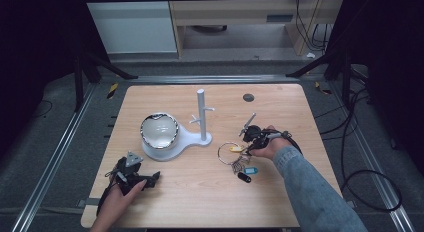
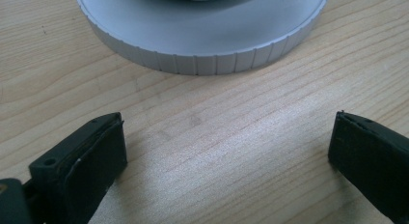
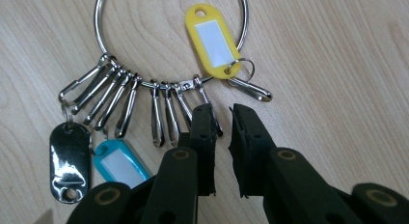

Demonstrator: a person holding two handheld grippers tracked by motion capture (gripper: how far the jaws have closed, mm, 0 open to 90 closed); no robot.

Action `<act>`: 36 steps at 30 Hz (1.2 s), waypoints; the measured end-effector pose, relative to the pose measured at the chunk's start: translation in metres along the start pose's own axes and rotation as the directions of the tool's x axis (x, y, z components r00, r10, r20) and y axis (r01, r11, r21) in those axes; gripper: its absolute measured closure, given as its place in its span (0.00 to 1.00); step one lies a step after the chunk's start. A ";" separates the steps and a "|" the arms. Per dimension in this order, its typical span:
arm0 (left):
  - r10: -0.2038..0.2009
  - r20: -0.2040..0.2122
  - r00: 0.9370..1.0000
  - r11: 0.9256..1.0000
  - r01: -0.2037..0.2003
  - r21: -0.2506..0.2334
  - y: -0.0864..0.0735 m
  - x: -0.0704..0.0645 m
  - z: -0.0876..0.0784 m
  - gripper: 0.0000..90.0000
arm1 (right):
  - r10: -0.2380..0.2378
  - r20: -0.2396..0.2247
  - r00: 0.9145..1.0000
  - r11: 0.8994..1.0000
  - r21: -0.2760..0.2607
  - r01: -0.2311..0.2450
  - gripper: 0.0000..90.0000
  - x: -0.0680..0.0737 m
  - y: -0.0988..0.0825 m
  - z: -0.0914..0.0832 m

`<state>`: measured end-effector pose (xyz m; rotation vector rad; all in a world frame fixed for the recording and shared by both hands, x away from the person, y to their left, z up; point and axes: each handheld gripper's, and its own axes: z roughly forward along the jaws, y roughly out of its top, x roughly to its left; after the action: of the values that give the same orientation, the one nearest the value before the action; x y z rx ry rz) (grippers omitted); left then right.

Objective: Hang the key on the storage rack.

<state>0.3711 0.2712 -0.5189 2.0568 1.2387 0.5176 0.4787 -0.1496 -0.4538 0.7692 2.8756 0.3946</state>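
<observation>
One big key ring [image 3: 169, 45] lies flat on the worktop [image 1: 280, 192], right of the white stand [image 1: 202, 117] and just in front of the right gripper [image 3: 221, 113]. It carries a row of small metal clips [image 3: 120, 101], a yellow tag [image 3: 212, 43], a blue tag [image 3: 118, 163] and a black fob [image 3: 69, 161].

The right gripper's jaws are drawn nearly together at the wire of the ring, beside the last clip; whether they pinch the wire or that clip cannot be told. The left gripper [image 2: 226, 151] rests with its jaws wide apart on bare wood, near the ribbed base [image 2: 202, 50] of the stand.

The bunch looks light, but it will likely handle awkwardly: the wire is thin, hard and smooth, so it could slip or roll between the pads, and the clips and tags will swing and slide along it once lifted. The bare arc of the ring seems the best hold, gripped squarely across the wire. A tag or clip would probably be a looser hold.
</observation>
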 end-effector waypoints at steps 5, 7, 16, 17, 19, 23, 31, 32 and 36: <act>0.001 0.000 1.000 1.000 -0.001 0.000 0.000 0.000 0.000 0.00 | -0.004 -0.010 1.000 0.999 0.039 0.004 0.90 0.001 0.001 0.007; 0.001 0.000 1.000 1.000 -0.001 0.000 0.000 0.000 0.000 0.00 | -0.008 -0.011 1.000 0.999 0.041 0.008 0.90 0.001 0.001 0.008; 0.001 0.001 1.000 1.000 -0.001 0.000 0.000 0.000 0.000 0.00 | -0.015 -0.035 0.999 0.999 0.032 0.016 0.92 0.007 0.006 0.014; 0.001 0.001 1.000 1.000 -0.001 0.000 0.000 0.000 0.000 0.00 | -0.015 -0.035 0.999 0.999 0.032 0.016 0.92 0.007 0.006 0.014; 0.001 0.000 1.000 1.000 -0.001 0.000 0.000 0.000 0.000 0.00 | -0.019 -0.037 0.999 0.999 0.030 0.020 0.93 0.007 0.007 0.014; 0.001 0.001 1.000 1.000 -0.001 0.000 0.000 0.000 0.000 0.00 | -0.005 -0.049 0.999 0.999 0.045 0.007 0.98 0.007 0.010 0.014; 0.000 0.002 1.000 1.000 0.000 -0.002 0.000 0.000 0.000 0.00 | 0.000 -0.051 0.999 1.000 0.010 0.001 0.98 0.009 0.011 0.006; 0.001 0.003 1.000 1.000 -0.001 -0.002 0.000 0.000 0.000 0.00 | 0.000 -0.045 0.999 1.000 -0.008 -0.001 0.98 0.008 0.012 -0.002; 0.002 0.003 1.000 1.000 -0.002 -0.002 0.000 0.000 0.000 0.00 | 0.009 -0.042 0.999 0.999 -0.034 -0.010 0.98 0.008 0.014 -0.017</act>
<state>0.3708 0.2708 -0.5190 2.0565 1.2342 0.5156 0.4757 -0.1374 -0.4343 0.7779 2.8966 0.4651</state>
